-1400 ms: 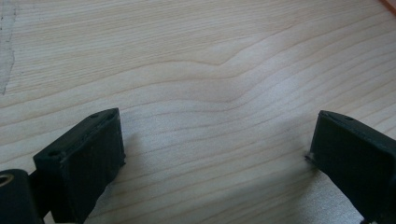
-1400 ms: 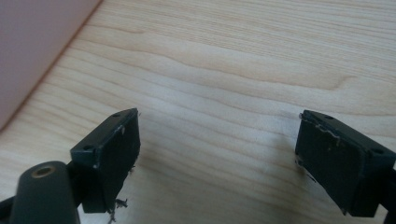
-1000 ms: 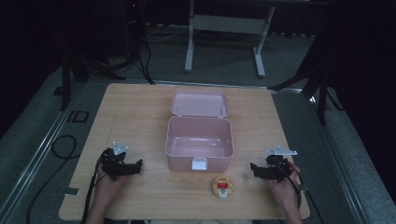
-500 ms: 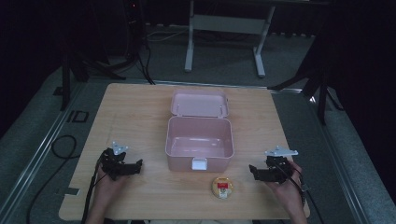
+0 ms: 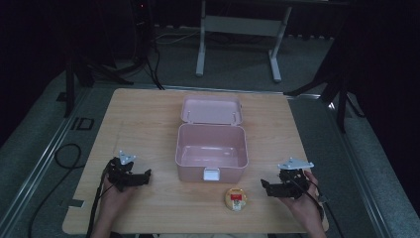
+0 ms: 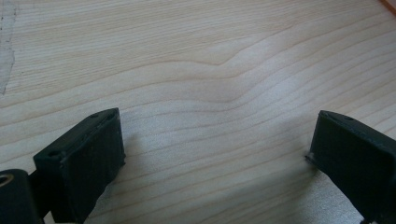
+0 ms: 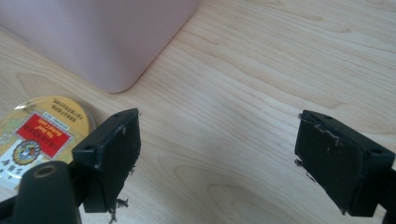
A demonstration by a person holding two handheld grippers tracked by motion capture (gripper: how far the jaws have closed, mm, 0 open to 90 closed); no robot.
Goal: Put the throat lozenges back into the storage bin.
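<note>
Because the room beyond the wooden table (image 5: 148, 119) is so dark, little past its far edge can be made out apart from a pale metal frame (image 5: 237, 29) on the floor. The person's forearms are cut off by the bottom of the high view. The print on the round tin (image 5: 236, 199) is too small to read there; in the right gripper view its yellow lid with a red label is partly hidden behind that gripper's jaw.

The tin lies near the table's front edge, just in front of the pink box (image 5: 212, 151), apart from it. That box is smooth matte plastic with rounded corners, its lid (image 5: 211, 110) hinged back flat and a pale latch on its front wall.

Left gripper (image 5: 130, 177) and right gripper (image 5: 281, 188) both rest on the pale, wavy-grained wood, jaws spread wide with nothing between them.
</note>
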